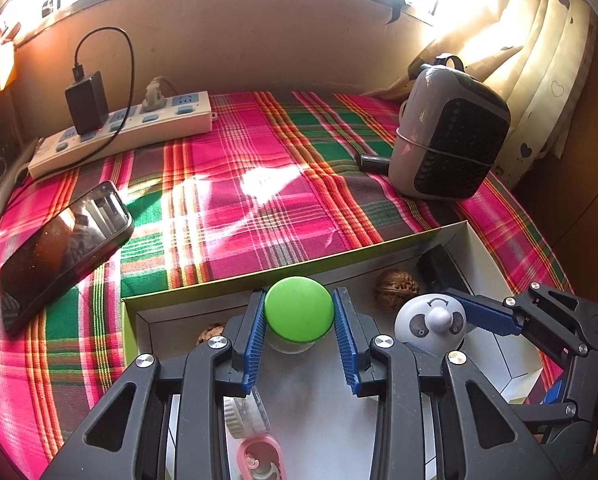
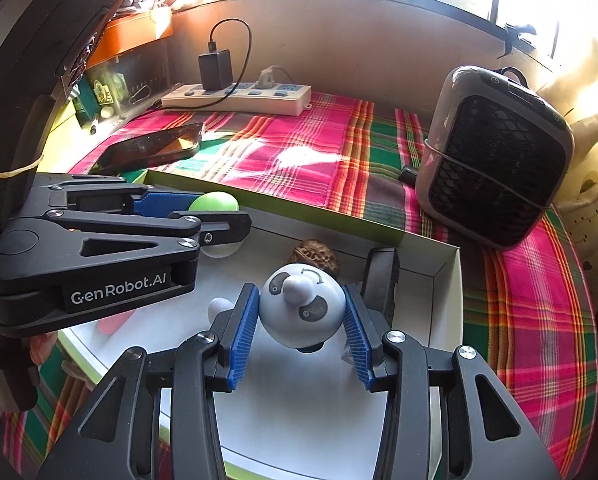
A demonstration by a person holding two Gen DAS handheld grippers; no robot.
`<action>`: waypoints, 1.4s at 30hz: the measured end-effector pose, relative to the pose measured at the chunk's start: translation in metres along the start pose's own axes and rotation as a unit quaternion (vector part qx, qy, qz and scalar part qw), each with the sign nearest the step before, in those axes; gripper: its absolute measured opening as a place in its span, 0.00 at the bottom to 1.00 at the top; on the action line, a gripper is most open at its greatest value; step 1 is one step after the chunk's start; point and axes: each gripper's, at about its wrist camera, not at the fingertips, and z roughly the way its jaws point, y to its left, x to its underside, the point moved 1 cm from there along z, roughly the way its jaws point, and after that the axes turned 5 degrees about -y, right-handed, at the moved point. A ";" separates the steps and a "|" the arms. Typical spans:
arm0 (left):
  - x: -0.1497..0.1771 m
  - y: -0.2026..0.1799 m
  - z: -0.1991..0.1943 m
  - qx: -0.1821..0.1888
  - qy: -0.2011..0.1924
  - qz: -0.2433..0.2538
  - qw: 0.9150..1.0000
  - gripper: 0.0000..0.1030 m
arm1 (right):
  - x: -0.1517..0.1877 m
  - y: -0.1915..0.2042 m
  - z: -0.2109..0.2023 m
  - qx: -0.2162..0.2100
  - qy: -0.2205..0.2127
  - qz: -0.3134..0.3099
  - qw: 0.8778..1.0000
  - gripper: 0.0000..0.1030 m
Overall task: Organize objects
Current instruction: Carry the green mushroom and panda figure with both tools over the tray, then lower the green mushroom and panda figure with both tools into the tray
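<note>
Over a shallow white box [image 1: 465,240] on a plaid-covered table, two hand-held grippers each clamp a small item.

Left gripper [image 1: 299,334], jaws part-way closed, presses its blue pads [image 1: 255,340] on both sides of a green-capped jar [image 1: 299,308], which sits low against the box's far wall; right gripper [image 2: 301,334] likewise pinches a white panda-faced toy [image 2: 303,306] at mid-width. Both tools tilt steeply downward into the box, side by side, the toy at about 3 o'clock from the jar. One walnut [image 1: 397,290] lies between them near the far wall; another [image 1: 210,333] sits at the jar's 9 o'clock. Beyond the box on the plaid cloth [image 1: 259,200], a phone [image 1: 65,248] lies at 10 o'clock, a power strip [image 1: 127,132] at 11 o'clock and a small grey heater [image 1: 449,132] at 1 o'clock.
</note>
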 end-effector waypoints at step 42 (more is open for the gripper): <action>0.002 0.004 0.007 0.004 0.013 -0.010 1.000 0.31 | -0.001 0.003 0.002 0.005 0.004 0.002 1.000 0.42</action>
